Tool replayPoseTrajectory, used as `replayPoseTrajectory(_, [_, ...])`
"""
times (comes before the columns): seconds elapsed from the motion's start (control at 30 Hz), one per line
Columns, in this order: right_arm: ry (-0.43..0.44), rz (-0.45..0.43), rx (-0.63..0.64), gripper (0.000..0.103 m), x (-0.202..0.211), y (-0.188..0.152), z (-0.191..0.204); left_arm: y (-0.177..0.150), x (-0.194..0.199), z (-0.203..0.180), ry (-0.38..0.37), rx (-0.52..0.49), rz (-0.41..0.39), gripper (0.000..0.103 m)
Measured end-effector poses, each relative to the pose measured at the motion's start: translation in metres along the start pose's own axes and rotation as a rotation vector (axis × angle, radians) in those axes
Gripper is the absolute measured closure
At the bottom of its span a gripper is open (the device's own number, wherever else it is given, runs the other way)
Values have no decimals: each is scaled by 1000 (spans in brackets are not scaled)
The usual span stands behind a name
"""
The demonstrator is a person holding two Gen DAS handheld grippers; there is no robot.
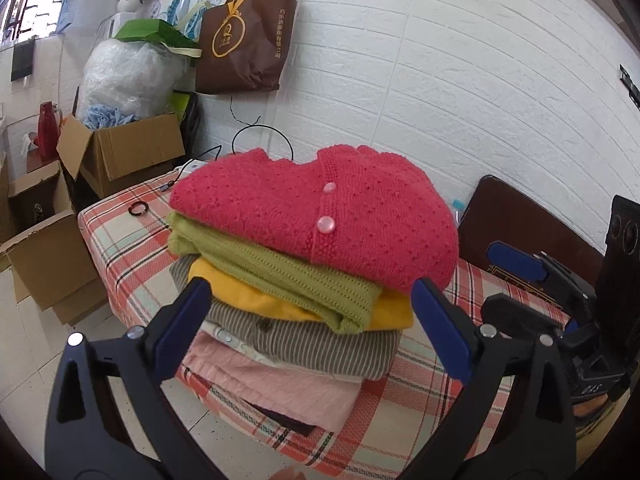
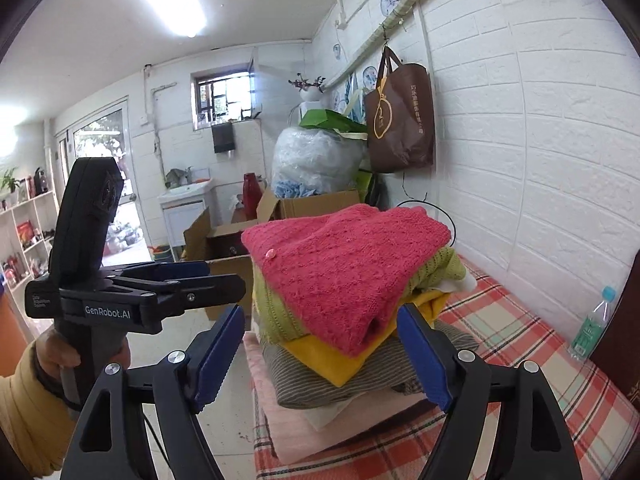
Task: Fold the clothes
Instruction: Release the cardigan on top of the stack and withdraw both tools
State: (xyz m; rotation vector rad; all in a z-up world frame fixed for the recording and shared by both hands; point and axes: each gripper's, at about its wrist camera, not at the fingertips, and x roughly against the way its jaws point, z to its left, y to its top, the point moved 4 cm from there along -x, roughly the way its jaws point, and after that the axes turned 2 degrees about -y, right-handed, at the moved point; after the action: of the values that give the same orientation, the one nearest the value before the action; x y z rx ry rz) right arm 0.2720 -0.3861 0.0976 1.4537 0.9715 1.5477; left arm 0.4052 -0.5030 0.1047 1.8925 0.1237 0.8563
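Observation:
A stack of folded clothes stands on the plaid-covered table (image 1: pixel 132 248). On top lies a red knit cardigan (image 1: pixel 320 216) with pink buttons, over a green knit (image 1: pixel 288 272), a yellow garment (image 1: pixel 256 300), a striped grey one (image 1: pixel 312 340) and a pink one (image 1: pixel 280 384). My left gripper (image 1: pixel 316 316) is open and empty, just in front of the stack. My right gripper (image 2: pixel 320 348) is open and empty, close to the stack's other side, where the red cardigan (image 2: pixel 344 264) shows on top. The right gripper also shows at the right edge of the left wrist view (image 1: pixel 532 272).
Open cardboard boxes (image 1: pixel 120 152) stand left of the table. A brown tote bag (image 1: pixel 244 44) hangs on the white brick wall. A black ring (image 1: pixel 138 209) and cables lie on the table's far end. A water bottle (image 2: pixel 592 324) stands by a dark chair back (image 1: pixel 520 224).

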Motion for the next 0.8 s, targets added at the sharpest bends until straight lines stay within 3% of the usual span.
replayPoseTrajectory(0.2, [1, 9, -9, 22, -4, -3, 0, 5, 9, -11, 32, -53, -33, 3])
replayPoseTrajectory(0.43, [-1, 11, -16, 22, -1, -7, -1, 2, 19, -22, 155, -102, -69, 3])
replayPoseTrajectory(0.8, [-13, 25, -23, 20, 0, -11, -4, -6, 17, -38, 178, -116, -78, 3])
